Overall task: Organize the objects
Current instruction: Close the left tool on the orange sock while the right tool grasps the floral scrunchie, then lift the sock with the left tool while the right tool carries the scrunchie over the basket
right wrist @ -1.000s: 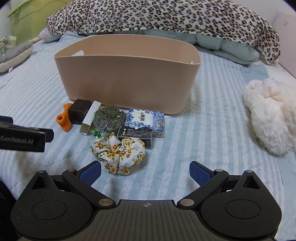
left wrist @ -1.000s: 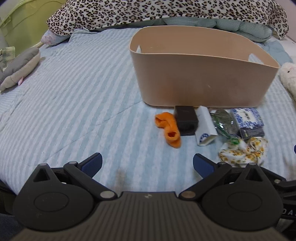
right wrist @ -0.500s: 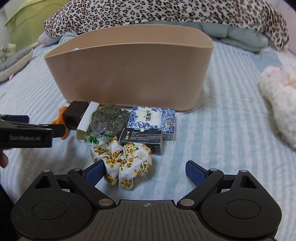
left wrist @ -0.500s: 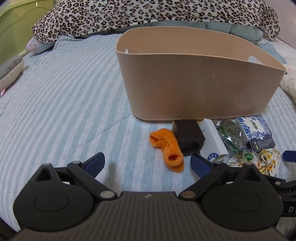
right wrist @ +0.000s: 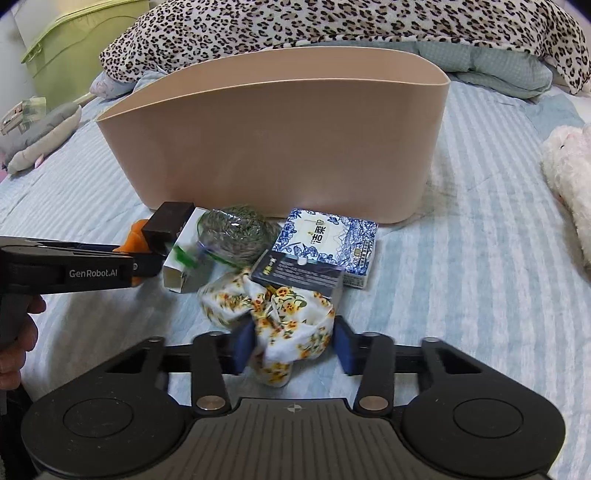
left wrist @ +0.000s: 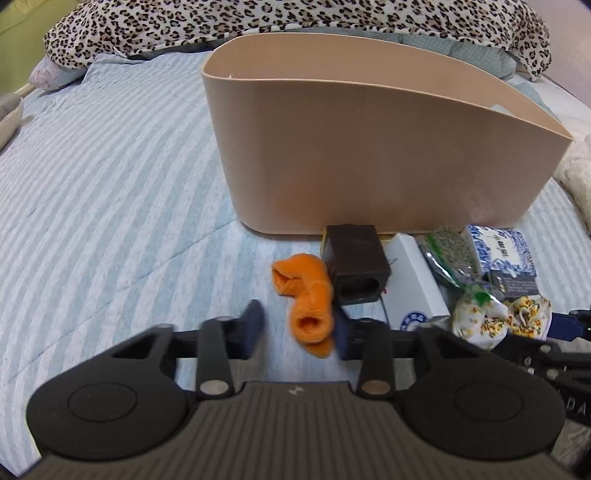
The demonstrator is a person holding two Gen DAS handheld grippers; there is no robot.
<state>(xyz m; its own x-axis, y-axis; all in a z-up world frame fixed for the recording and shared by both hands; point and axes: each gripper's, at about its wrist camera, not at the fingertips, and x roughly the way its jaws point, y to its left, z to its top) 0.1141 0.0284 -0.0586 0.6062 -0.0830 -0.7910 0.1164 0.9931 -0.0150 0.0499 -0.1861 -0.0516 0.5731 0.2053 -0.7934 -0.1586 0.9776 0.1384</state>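
Note:
A tan bin (left wrist: 369, 147) (right wrist: 280, 147) stands on the striped bed. In front of it lie an orange sock (left wrist: 308, 295), a dark brown box (left wrist: 354, 264) (right wrist: 168, 221), a white box (left wrist: 413, 280), a green bag (right wrist: 236, 232), a blue-white box (right wrist: 328, 243), a black box (right wrist: 299, 275) and a floral scrunchie (right wrist: 284, 325). My left gripper (left wrist: 297, 328) is partly closed around the sock's near end, jaws blurred. My right gripper (right wrist: 291, 349) is partly closed around the scrunchie, pads at its sides.
A leopard-print blanket (right wrist: 332, 22) lies behind the bin. A white plush toy (right wrist: 569, 177) is at the right, a grey plush (right wrist: 44, 133) and a green storage box (right wrist: 81, 48) at the left. The left gripper's arm (right wrist: 66, 271) crosses the right wrist view.
Both grippers moved forward and down onto the pile. Their jaws narrowed from wide open: the left around the orange sock, the right around the floral scrunchie.

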